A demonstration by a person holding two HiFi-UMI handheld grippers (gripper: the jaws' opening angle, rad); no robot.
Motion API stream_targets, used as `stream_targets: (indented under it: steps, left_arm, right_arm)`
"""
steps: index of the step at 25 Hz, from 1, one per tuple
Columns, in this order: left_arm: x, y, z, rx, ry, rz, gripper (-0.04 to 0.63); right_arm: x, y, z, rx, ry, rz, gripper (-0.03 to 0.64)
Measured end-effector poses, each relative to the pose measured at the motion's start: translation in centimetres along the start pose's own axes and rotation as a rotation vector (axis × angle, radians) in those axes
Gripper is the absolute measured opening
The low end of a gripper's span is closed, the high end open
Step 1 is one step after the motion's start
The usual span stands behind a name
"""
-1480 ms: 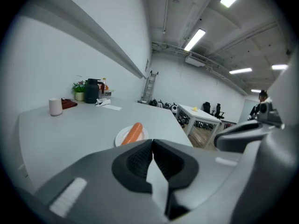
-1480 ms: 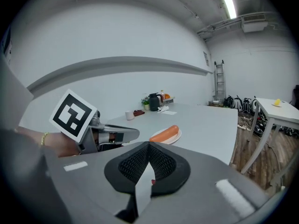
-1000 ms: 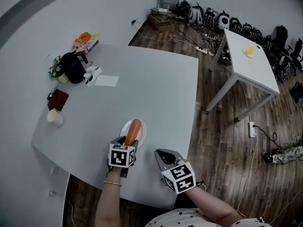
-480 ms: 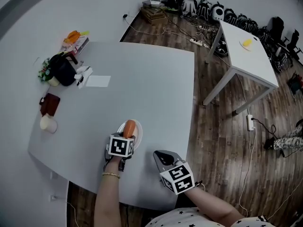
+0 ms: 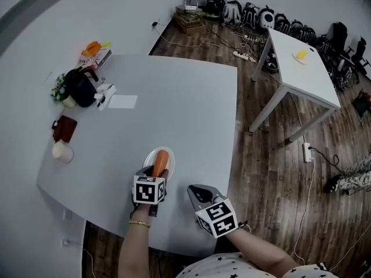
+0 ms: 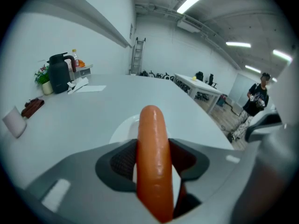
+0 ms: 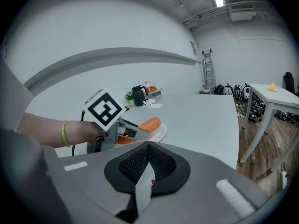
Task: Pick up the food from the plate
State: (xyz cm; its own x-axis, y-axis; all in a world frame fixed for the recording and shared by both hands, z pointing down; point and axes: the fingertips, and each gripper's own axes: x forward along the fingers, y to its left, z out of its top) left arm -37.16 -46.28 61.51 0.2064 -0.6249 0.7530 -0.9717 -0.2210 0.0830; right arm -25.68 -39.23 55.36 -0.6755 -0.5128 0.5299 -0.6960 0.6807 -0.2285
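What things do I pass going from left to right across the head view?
cup → sheet of paper → sausage → right gripper → small white table

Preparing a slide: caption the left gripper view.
Left gripper jaws clamp the sausage over the white plate.

Large pale grey table (image 5: 191, 109) on dark wood-plank floor (image 5: 272, 172). White walls (image 5: 69, 16). Smaller white table (image 5: 301, 77) at right. Row of bags (image 5: 255, 16) along far wall. Ceiling strip lights (image 6: 191, 0) on.
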Motion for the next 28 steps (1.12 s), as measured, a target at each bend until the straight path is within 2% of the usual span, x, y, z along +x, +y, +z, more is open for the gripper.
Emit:
stream_targets:
  steps: [8,13,20,28]
  left_arm:
    - [-10.5,-6.4,0.3,-0.151,-0.306,-0.079,0.212]
    - [-16.6,-9.8,-0.1,-0.216,-0.457,-0.077,0.212]
    - [-20.2,-11.7,-0.8,-0.240,-0.538,-0.078,0.212]
    - [-21.0,-11.8,-0.5,-0.235,-0.557,-0.066,0.212]
  right_arm:
    - [-2.4,1.3,0.3,-0.030,-0.034,0.001,-0.002]
    - [-5.0,1.8,0.5,-0.043,-0.073,0.005,-0.002]
    - [-7.3,2.8,1.0,-0.040,-0.131,0.019,-0.002]
    - [-8.4,3.2,2.1,-0.057,-0.170,0.006,-0.002]
